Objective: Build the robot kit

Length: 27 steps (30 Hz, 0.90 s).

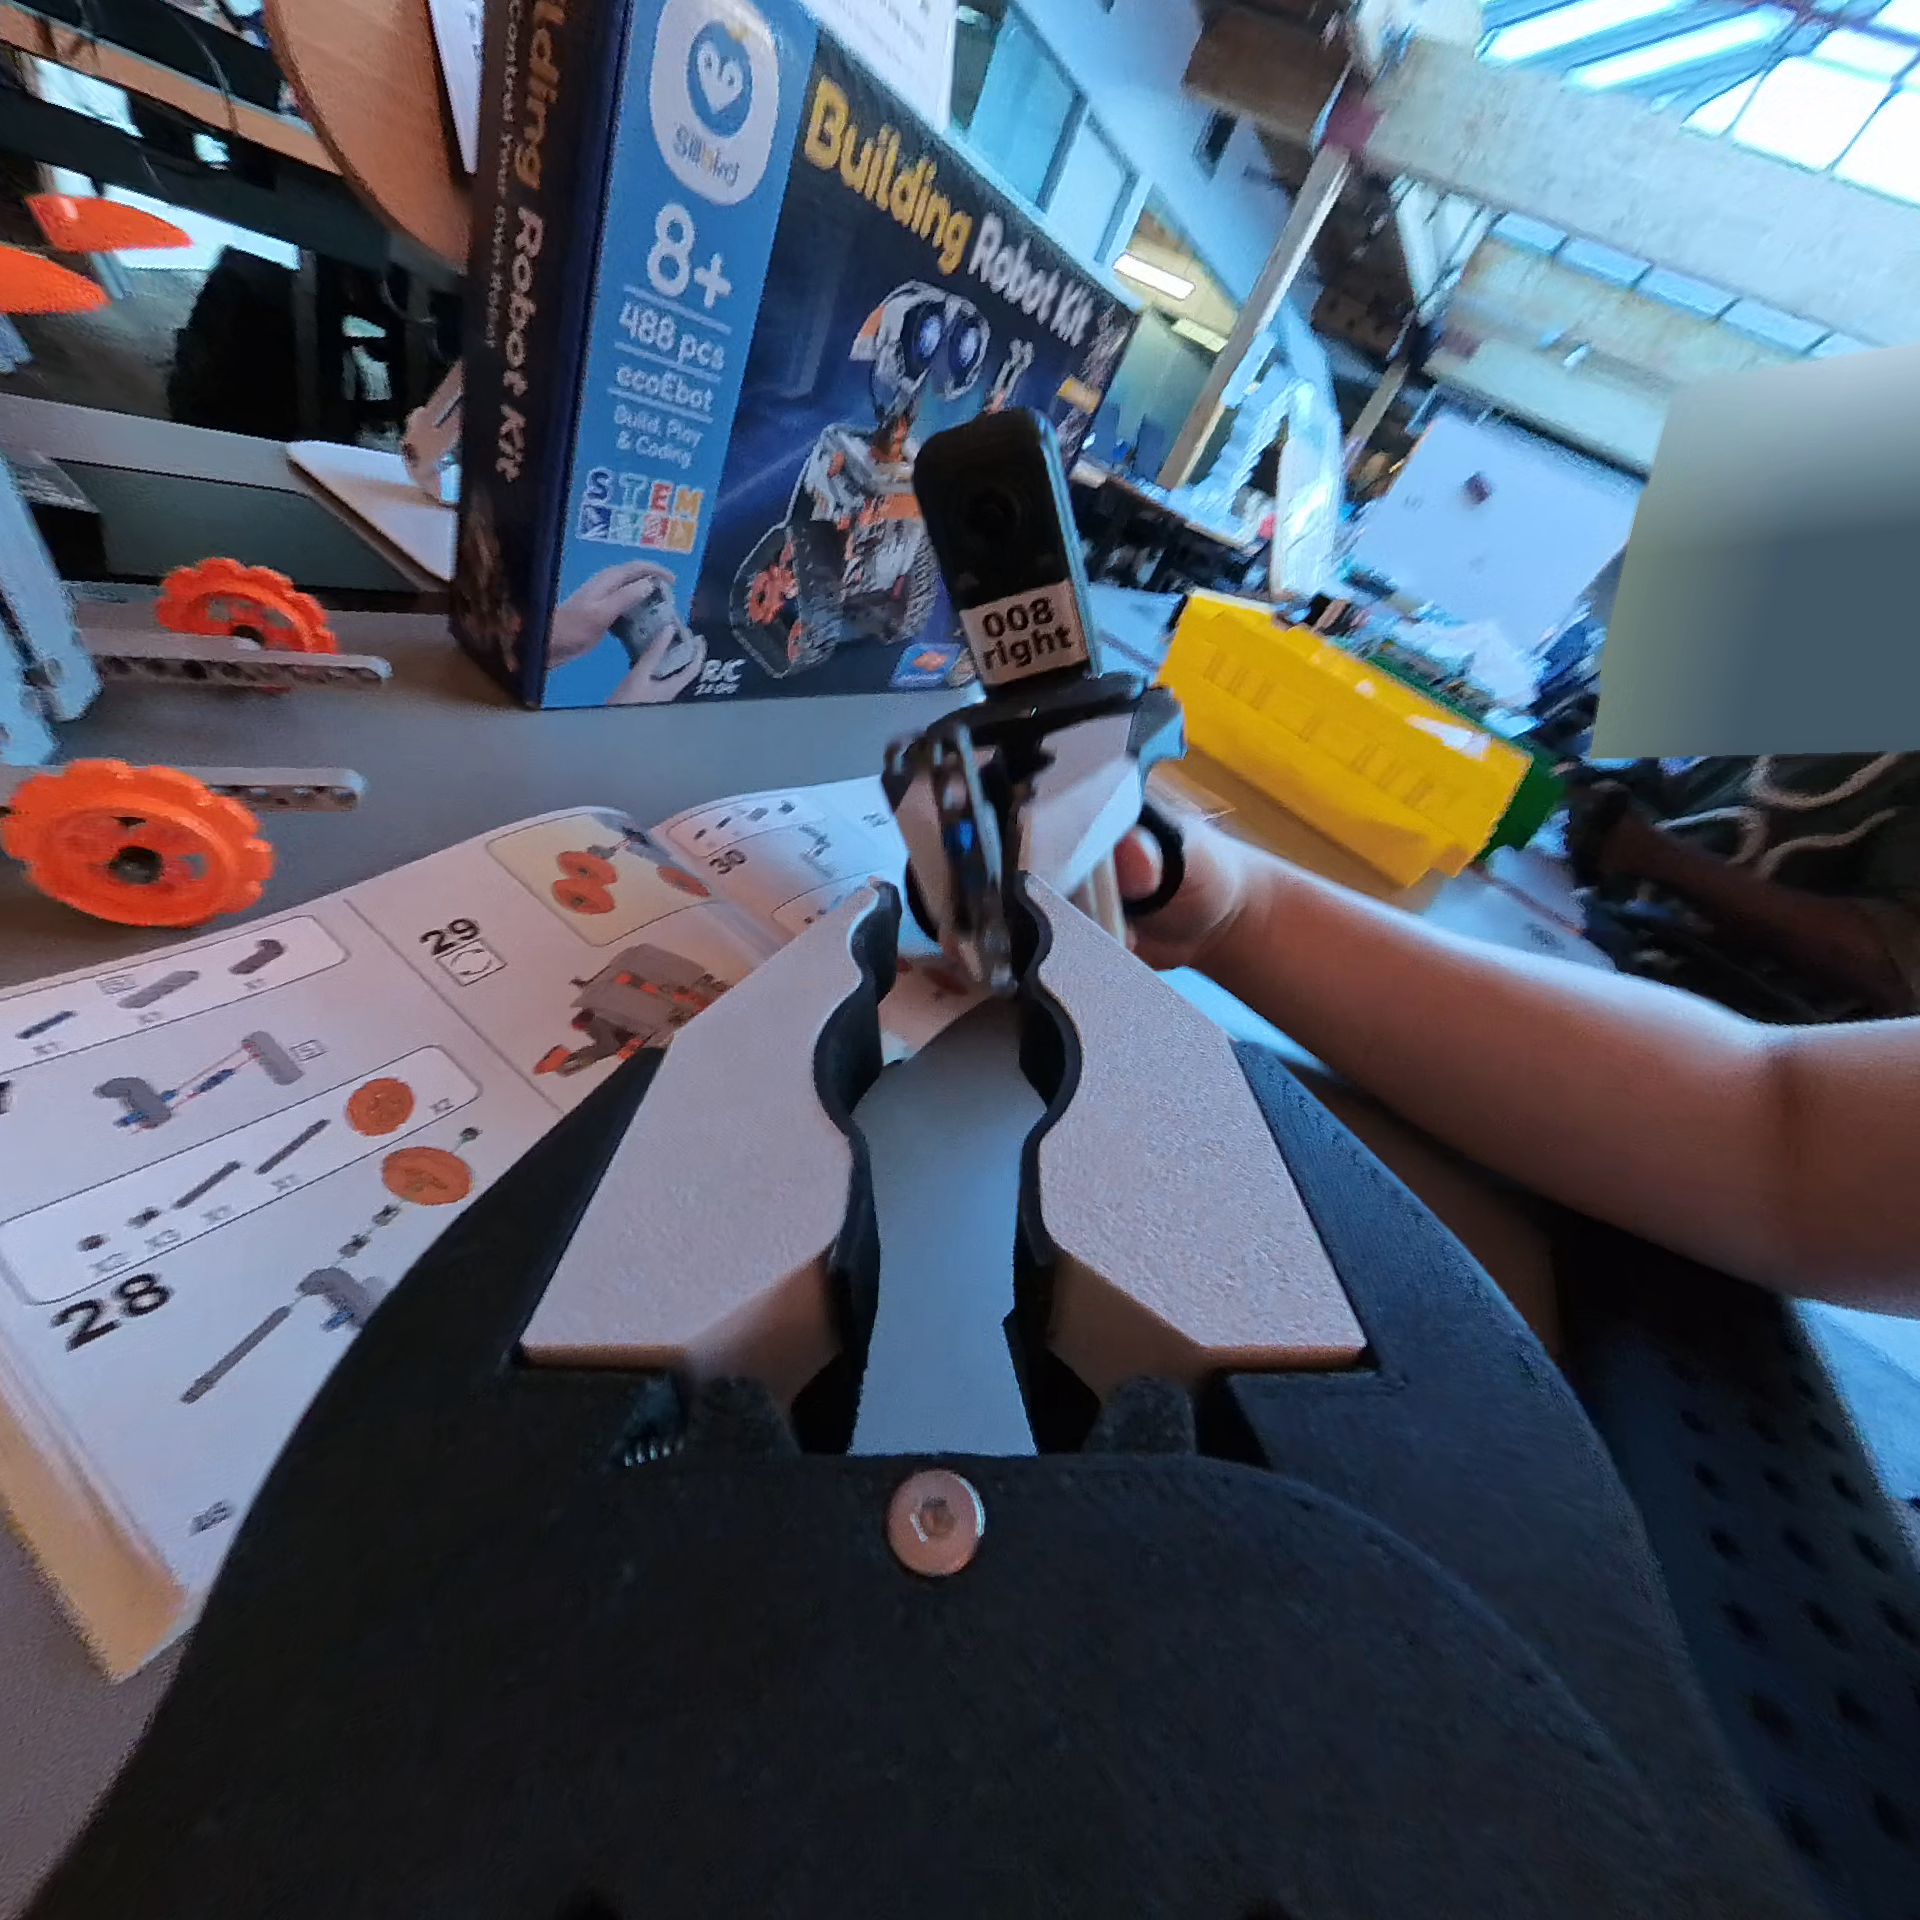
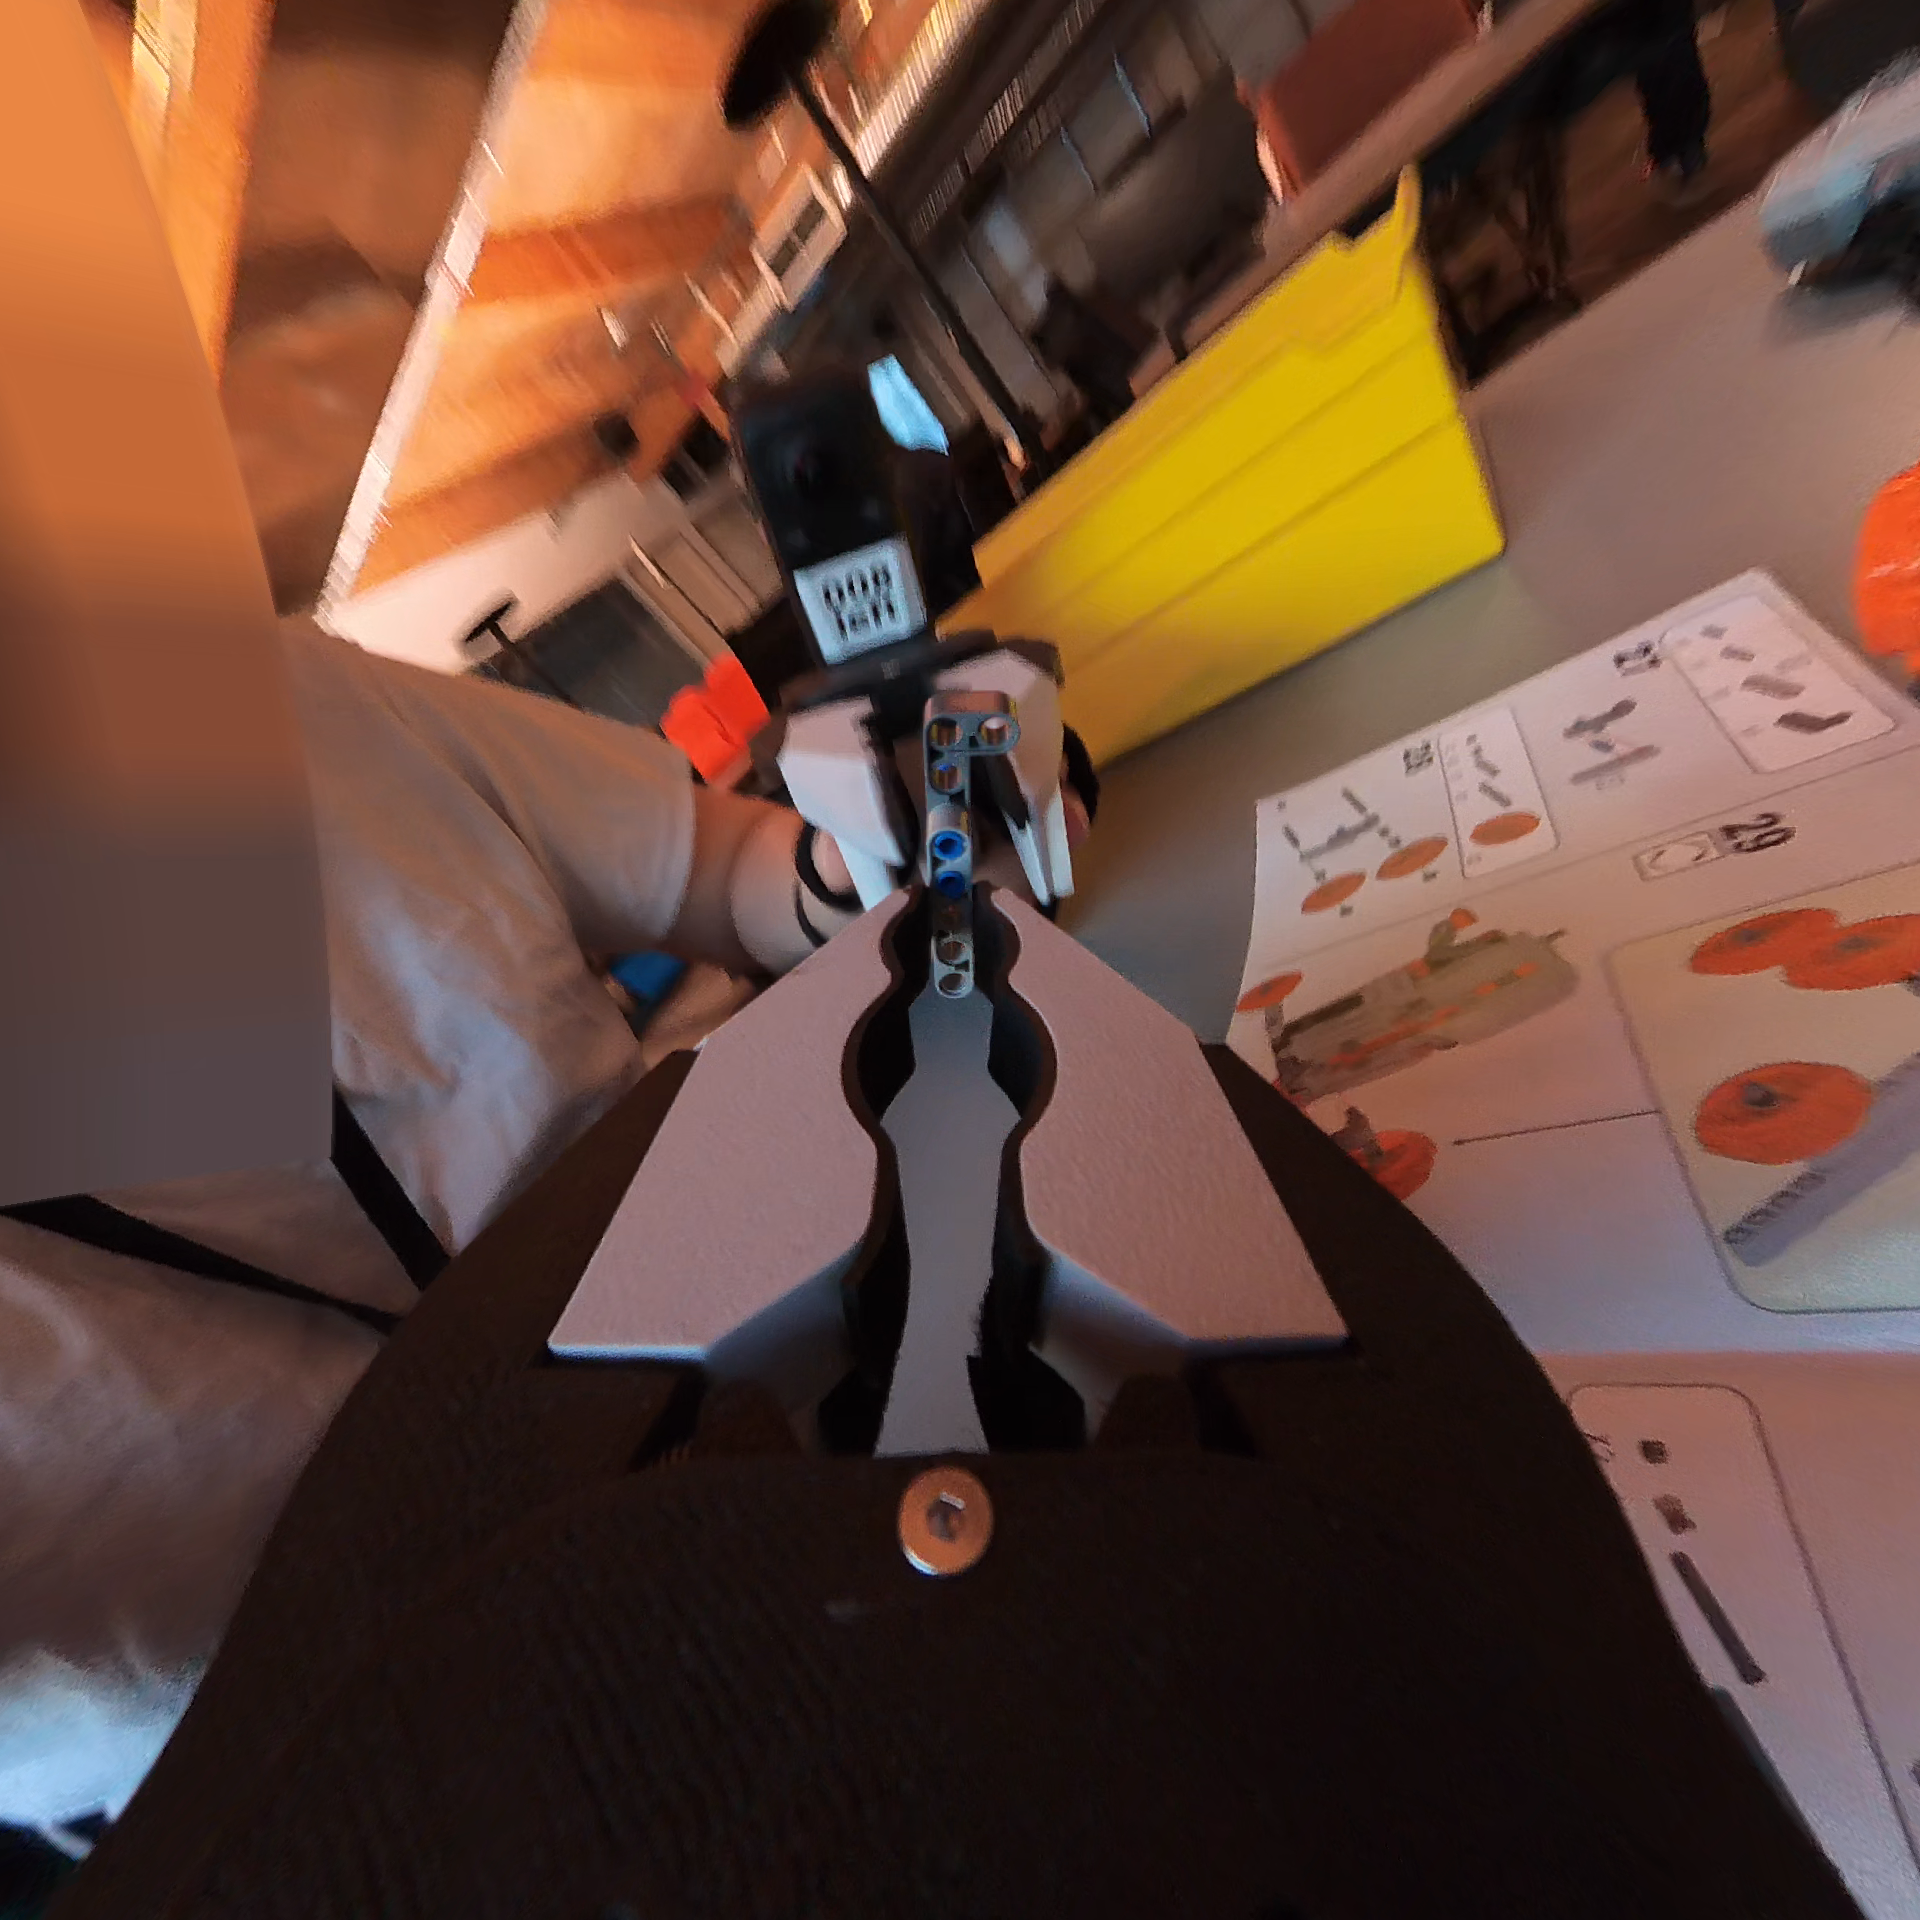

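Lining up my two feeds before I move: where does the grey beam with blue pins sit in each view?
Left wrist view: the grey beam is at centre frame, seen edge-on, just past the tips of the left tongs.
Right wrist view: at centre frame, face-on with its holes showing, lower end between the tips of the right tongs.
Shared landmark: the yellow bin, right of the beam in both views.

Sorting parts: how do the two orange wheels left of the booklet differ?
The near orange wheel shows its whole face and hub hole, in front of its grey beam; the far orange wheel looks smaller, its lower part hidden behind its beam. Both are toothed.
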Each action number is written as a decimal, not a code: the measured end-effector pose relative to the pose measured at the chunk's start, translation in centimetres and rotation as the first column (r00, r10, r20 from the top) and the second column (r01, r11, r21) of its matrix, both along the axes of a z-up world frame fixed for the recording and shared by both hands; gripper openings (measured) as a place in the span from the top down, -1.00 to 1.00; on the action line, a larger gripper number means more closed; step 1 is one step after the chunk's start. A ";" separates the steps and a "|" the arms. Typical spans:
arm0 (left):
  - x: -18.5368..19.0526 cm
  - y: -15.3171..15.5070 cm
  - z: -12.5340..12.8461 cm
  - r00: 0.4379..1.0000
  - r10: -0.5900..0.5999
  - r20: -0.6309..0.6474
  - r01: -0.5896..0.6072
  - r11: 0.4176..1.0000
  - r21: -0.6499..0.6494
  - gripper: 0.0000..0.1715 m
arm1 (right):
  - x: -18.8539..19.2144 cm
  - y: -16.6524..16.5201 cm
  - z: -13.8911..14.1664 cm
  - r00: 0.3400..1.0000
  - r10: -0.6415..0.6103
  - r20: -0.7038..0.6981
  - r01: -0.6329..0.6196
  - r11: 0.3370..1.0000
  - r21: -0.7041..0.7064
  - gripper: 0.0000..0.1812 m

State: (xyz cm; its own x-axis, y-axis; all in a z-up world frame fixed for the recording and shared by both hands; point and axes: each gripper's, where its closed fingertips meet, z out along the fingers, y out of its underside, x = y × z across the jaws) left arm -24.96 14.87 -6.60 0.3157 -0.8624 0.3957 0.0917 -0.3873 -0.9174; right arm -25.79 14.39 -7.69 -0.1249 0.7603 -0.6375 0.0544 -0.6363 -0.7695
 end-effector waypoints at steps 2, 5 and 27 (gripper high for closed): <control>0.2 0.0 0.2 1.000 -0.005 0.023 0.006 1.000 -0.027 0.78 | -0.4 -0.9 -0.5 0.998 0.028 0.057 -0.029 0.999 0.021 0.94; 0.4 -0.1 -0.2 0.998 -0.047 0.033 0.049 0.996 -0.081 0.78 | -0.6 -1.4 -0.9 0.991 0.017 0.131 -0.023 0.999 0.046 0.94; -1.2 -3.2 7.0 0.672 -0.265 0.692 0.525 0.829 -0.193 0.96 | 0.2 -4.8 7.0 0.640 -0.768 0.006 0.609 0.512 0.606 0.55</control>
State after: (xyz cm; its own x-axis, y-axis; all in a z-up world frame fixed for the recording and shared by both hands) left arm -26.18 11.62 0.43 -0.4473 -0.6031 0.6604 0.3369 -0.7976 -0.5003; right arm -25.59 9.62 -0.69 0.6819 0.7299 -0.0472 0.0083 -0.0722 -0.9974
